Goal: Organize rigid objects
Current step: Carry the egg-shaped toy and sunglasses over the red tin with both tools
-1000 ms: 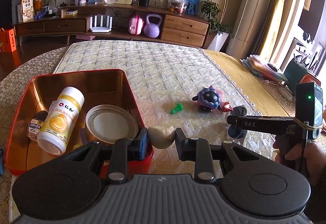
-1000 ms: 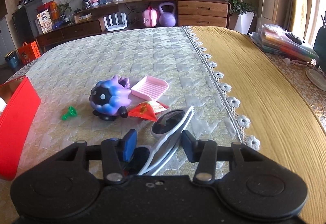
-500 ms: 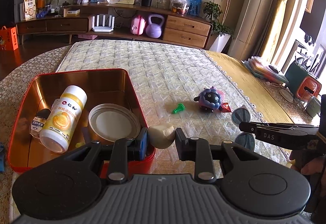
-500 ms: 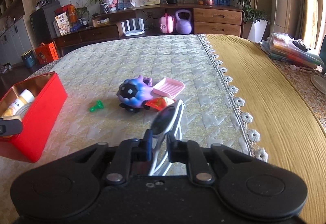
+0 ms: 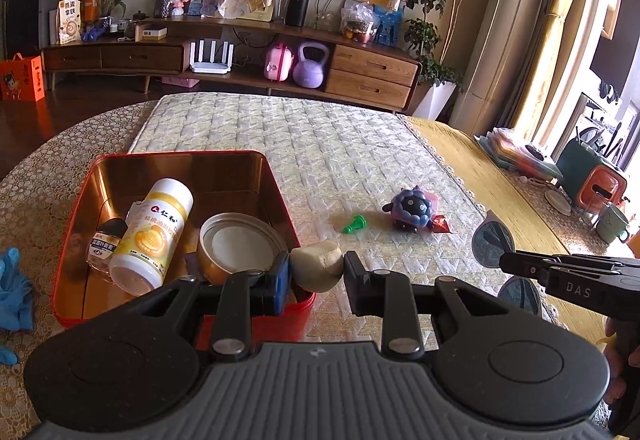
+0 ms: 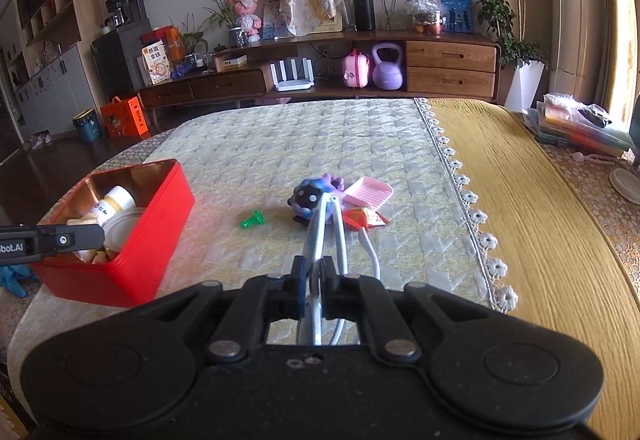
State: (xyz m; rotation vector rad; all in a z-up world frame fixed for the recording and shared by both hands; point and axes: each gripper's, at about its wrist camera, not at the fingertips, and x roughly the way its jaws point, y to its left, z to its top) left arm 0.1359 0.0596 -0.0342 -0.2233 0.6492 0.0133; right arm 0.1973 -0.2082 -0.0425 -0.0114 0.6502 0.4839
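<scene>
My left gripper (image 5: pixel 316 274) is shut on a beige rounded lump (image 5: pixel 316 264), held just above the near right corner of a red tin box (image 5: pixel 180 153). In the box lie a white and yellow bottle (image 5: pixel 154 232), a small vial (image 5: pixel 105 244) and a round tin lid (image 5: pixel 240 244). My right gripper (image 6: pixel 315 280) is shut on white-framed sunglasses (image 6: pixel 325 220), lifted off the quilt; their dark lenses (image 5: pixel 492 242) show in the left wrist view. A purple-blue toy (image 6: pixel 310 197), a green piece (image 6: pixel 251 220), a pink tray (image 6: pixel 368 191) and a red packet (image 6: pixel 362 217) lie on the quilt.
The quilted mat (image 6: pixel 280 143) ends at a lace edge (image 6: pixel 472 207) beside a yellow cloth (image 6: pixel 540 220). A stack of folders (image 6: pixel 580 127) sits at the far right. A blue glove (image 5: pixel 14 288) lies left of the box.
My right gripper closed on the sunglasses and raised them off the quilt. The left gripper kept its hold on the beige lump and shifted a little.
</scene>
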